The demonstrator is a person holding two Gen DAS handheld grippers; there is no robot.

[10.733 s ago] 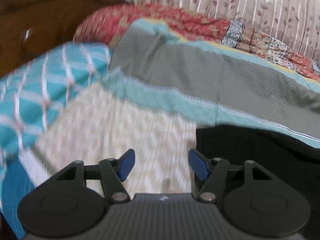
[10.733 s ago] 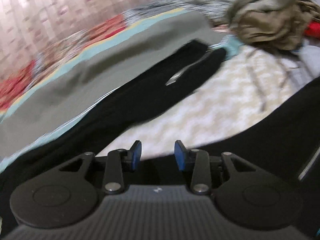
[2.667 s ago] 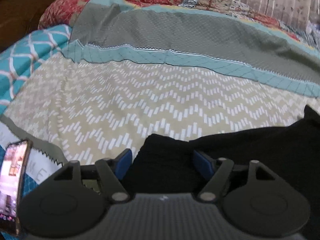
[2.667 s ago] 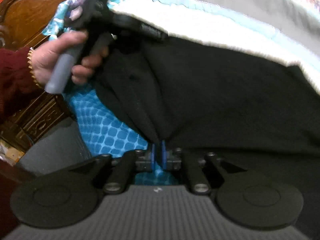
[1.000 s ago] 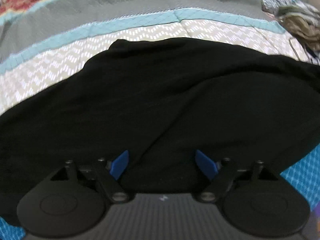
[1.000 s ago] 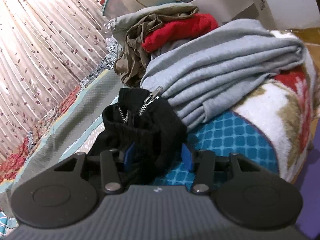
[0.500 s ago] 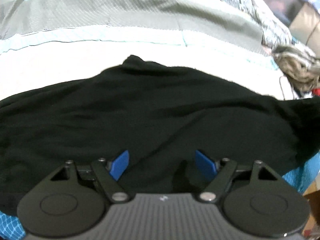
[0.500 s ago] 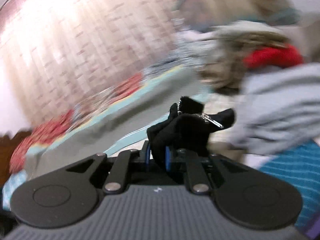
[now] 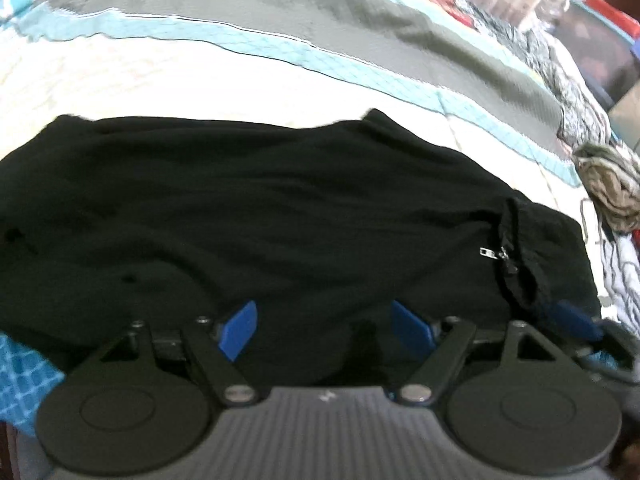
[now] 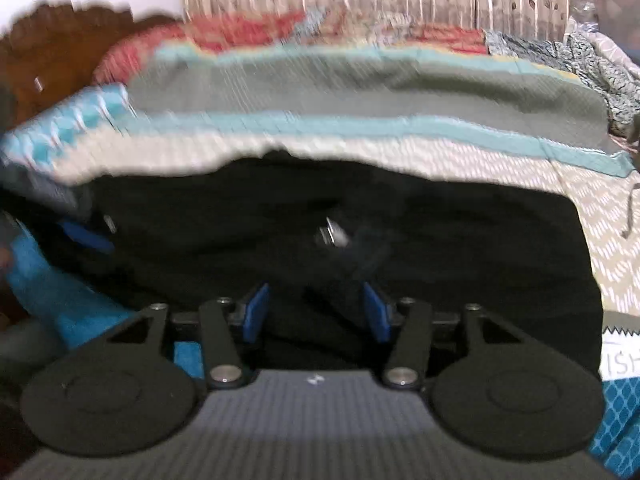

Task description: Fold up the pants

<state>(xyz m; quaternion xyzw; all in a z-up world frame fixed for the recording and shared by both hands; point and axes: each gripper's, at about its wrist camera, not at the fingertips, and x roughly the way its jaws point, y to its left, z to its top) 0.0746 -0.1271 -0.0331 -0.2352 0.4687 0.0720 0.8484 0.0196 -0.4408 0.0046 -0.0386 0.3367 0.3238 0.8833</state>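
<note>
Two grippers stand over the black cloth pants (image 9: 280, 208), which lie across the near part of the bed, on the cream quilt with the small zigzag pattern (image 9: 160, 80). The pants look already doubled into one broad, rather flat band that runs from left to right; a silver zipper pull (image 9: 486, 252) shows on top near the right end, where a thick hem is turned over. I judge that at least one fold is made, and that one more fold and some smoothing are left.

The left gripper (image 9: 326, 330) has its blue pads spread wide, and they pinch nothing; only black cloth lies under them. The right gripper (image 10: 316, 312) has its jaws opening at this moment. Cloth lies below and between its pads, but they do not press on it, so the pants are let go. In the left wrist view a blue pad of the right gripper shows at the right end of the pants.

Room to move is good on the far side, where the quilt is bare up to the teal and grey stripes (image 9: 360, 64). The near edge of the pants lies close to the edge of the bed. On the far right a heap of crumpled olive clothes (image 9: 608, 180) lies near the right end.
</note>
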